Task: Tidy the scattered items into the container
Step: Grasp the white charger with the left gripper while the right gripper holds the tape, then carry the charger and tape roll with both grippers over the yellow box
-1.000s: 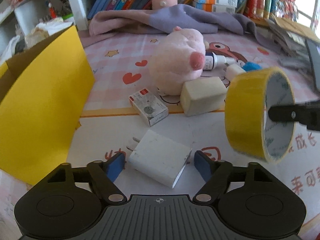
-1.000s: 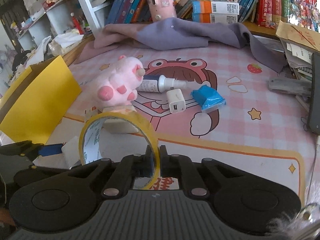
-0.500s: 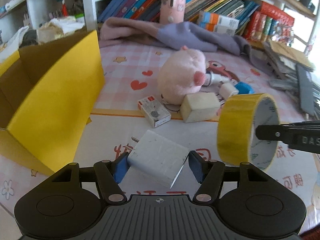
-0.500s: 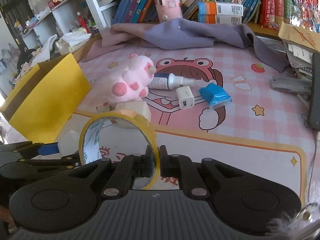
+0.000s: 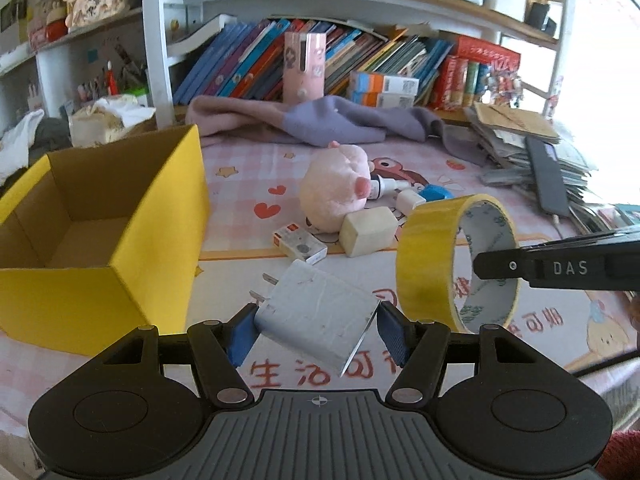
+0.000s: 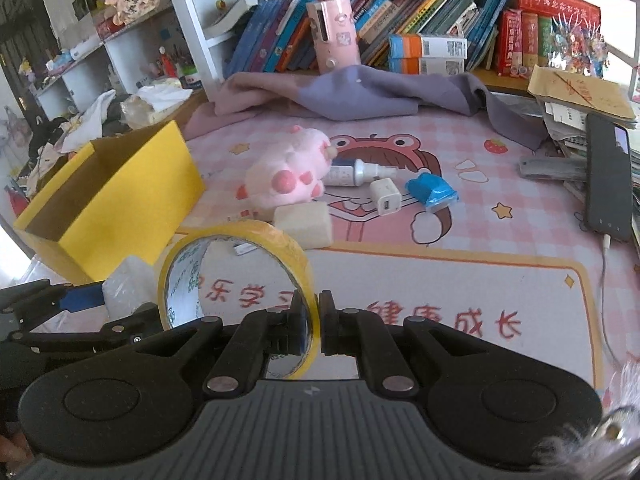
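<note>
My left gripper [image 5: 316, 330] is shut on a white wall charger [image 5: 316, 314], held above the mat with its prongs pointing left. My right gripper [image 6: 314, 322] is shut on the rim of a yellow tape roll [image 6: 236, 272], which also shows at the right of the left wrist view as the tape roll [image 5: 428, 264]. The open yellow cardboard box [image 5: 100, 216] stands to the left, its inside bare; in the right wrist view the box [image 6: 120, 192] sits left of the tape. On the mat lie a pink plush pig [image 5: 334, 192], a beige block [image 5: 368, 230] and a small white carton [image 5: 300, 244].
Further back lie a spray bottle [image 6: 352, 172], a small white charger [image 6: 386, 196] and a blue packet [image 6: 432, 192]. A purple cloth [image 6: 360, 96] is heaped before the bookshelf. A dark phone [image 6: 608, 176] and stacked papers [image 5: 516, 132] sit at the right edge.
Both grippers have risen and drawn back with their loads. The charger has left the mat, and the yellow box's open inside has come into the left wrist view.
</note>
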